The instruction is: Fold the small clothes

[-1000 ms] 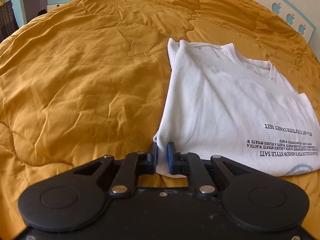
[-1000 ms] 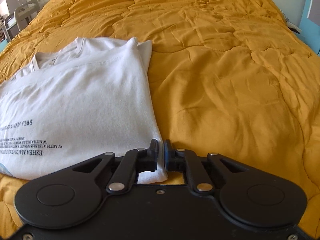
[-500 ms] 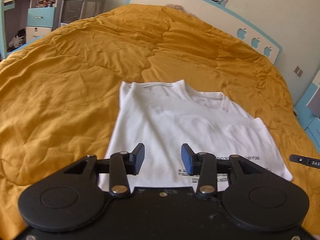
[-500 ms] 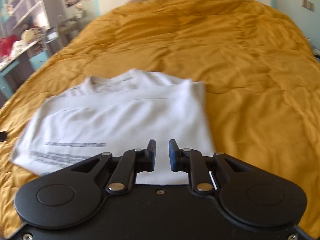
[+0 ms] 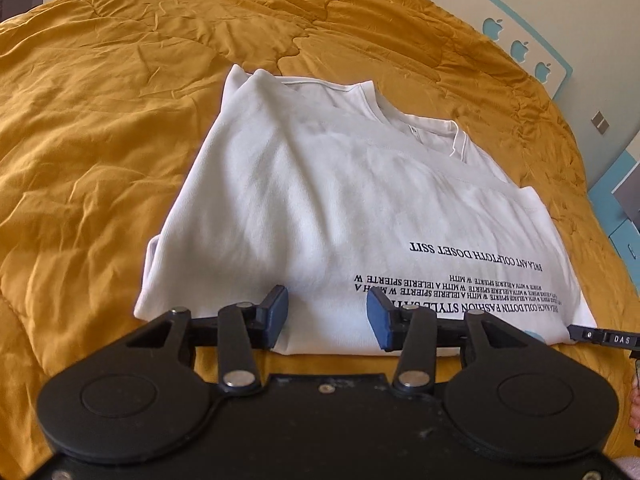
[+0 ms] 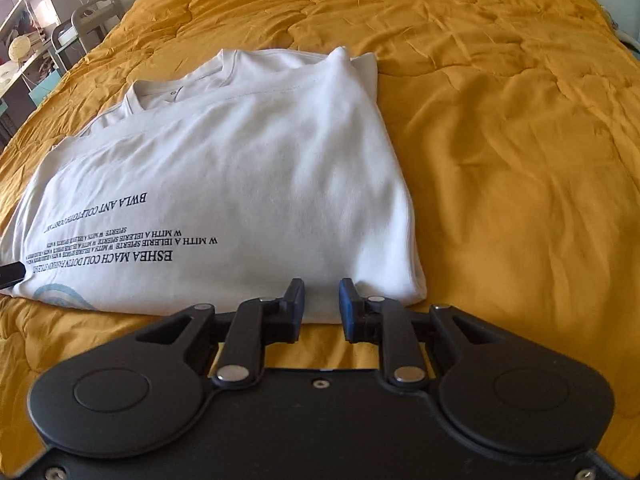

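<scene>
Left wrist view: the left gripper [image 5: 327,312] hangs over the near hem of the white T-shirt [image 5: 340,200]; its blue-padded fingers [image 5: 276,308] stand wide apart with nothing between them but the cloth below; whether the pads touch the fabric cannot be told. The T-shirt lies folded into a rough rectangle on the mustard quilt [image 5: 100,140], collar at 12 o'clock, hem at 6 o'clock; the knit is soft and finely ribbed, with shallow ripples; black printed lettering, upside down, runs toward 4 o'clock. The quilt is crinkled, with puffy stitched panels. A white headboard [image 5: 512,40] with teal apple cut-outs stands at 2 o'clock; a black tip of the other tool [image 5: 600,336] shows at 3 o'clock.

Right wrist view: the right gripper [image 6: 321,300] sits at the shirt's near hem, close to its corner at 4 o'clock; the fingers [image 6: 295,300] are parted by a narrow gap, holding nothing. The T-shirt [image 6: 260,160] spreads toward 10 o'clock, smooth and layered, its ribbed collar at 11 o'clock; the quilt [image 6: 500,140] fills 1 to 5 o'clock.
</scene>
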Demonstrator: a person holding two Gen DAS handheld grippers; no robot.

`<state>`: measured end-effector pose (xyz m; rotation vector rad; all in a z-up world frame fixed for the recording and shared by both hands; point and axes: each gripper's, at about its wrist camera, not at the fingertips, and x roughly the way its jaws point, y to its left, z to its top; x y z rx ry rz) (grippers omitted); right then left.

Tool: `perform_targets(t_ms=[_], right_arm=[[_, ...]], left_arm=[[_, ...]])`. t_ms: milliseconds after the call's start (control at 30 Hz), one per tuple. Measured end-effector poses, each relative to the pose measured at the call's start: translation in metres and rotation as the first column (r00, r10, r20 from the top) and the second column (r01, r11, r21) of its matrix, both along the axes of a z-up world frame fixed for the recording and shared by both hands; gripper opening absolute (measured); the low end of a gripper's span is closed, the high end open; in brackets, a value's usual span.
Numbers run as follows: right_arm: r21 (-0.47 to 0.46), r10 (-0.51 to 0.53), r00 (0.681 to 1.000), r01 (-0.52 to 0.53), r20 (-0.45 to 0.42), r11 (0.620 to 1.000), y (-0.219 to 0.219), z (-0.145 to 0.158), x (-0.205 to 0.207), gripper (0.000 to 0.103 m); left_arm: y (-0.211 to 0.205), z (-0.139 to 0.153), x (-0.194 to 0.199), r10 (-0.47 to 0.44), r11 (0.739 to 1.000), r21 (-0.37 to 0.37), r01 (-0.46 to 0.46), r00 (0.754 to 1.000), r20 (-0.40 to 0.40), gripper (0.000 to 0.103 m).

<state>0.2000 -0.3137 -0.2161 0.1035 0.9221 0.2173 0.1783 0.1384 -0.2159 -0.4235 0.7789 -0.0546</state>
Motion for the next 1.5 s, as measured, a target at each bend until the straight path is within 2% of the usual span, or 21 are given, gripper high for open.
perform_targets(t_ms=[67,167,233,267,367,467,533,633,767,900,1100,1267,1400,1500], right_arm=[[0.000,-0.007,1.000,0.007,-0.013,1.000,0.005,0.008,0.003,0.024],[0.025,0.047,0.996,-0.050,0.082,0.998,0.033,0.036,0.008,0.031],[0.023,0.123,0.982,-0.128,0.144,0.992,0.064,0.056,0.025,0.056],[0.024,0.162,0.971,-0.169,0.175,0.985,0.081,0.064,0.037,0.058],[-0.038,0.203,0.945,-0.200,0.254,0.979,0.136,0.075,0.082,0.058],[-0.070,0.196,0.934,-0.183,0.300,0.981,0.183,0.071,0.137,0.054],[-0.126,0.198,0.937,-0.168,0.288,0.978,0.213,0.061,0.172,0.045],[-0.191,0.189,0.952,-0.144,0.241,0.971,0.243,0.043,0.208,0.037],[-0.299,0.188,0.968,-0.131,0.167,0.945,0.263,0.018,0.229,0.035],[-0.315,0.192,0.970,-0.136,0.152,0.939,0.256,0.010,0.211,0.035],[-0.315,0.244,0.953,-0.179,0.182,0.932,0.239,0.015,0.141,0.033],[-0.278,0.194,0.973,-0.153,0.124,0.948,0.220,0.018,0.084,0.033],[-0.286,0.203,0.971,-0.162,0.122,0.945,0.210,0.023,0.048,0.033],[-0.266,0.202,0.975,-0.170,0.096,0.949,0.204,0.026,0.031,0.033]], left_arm=[[0.001,0.005,0.000,0.027,0.999,-0.044,-0.025,0.999,0.029,0.052],[-0.002,0.012,-0.006,0.073,0.996,-0.056,-0.068,0.994,0.082,0.053],[-0.005,0.016,-0.007,0.070,0.997,-0.042,-0.066,0.993,0.098,0.054],[-0.007,0.017,-0.006,0.062,0.998,-0.025,-0.060,0.994,0.095,0.054],[-0.012,0.016,-0.003,0.059,0.998,0.029,-0.061,0.996,0.063,0.054],[-0.009,0.014,-0.007,0.073,0.997,-0.013,-0.072,0.996,0.045,0.054],[-0.002,0.014,-0.012,0.096,0.994,-0.064,-0.094,0.995,0.028,0.054],[0.008,0.017,-0.021,0.130,0.985,-0.120,-0.127,0.991,0.023,0.054],[0.015,0.016,-0.027,0.167,0.975,-0.151,-0.165,0.986,-0.001,0.055],[0.014,0.019,-0.029,0.164,0.974,-0.156,-0.162,0.986,0.003,0.055],[0.011,0.024,-0.034,0.194,0.970,-0.152,-0.188,0.981,0.020,0.055],[0.010,0.032,-0.044,0.212,0.965,-0.166,-0.202,0.976,0.041,0.055],[0.008,0.035,-0.051,0.200,0.965,-0.185,-0.188,0.979,0.046,0.055],[0.003,0.033,-0.054,0.186,0.970,-0.164,-0.178,0.982,0.035,0.055]])
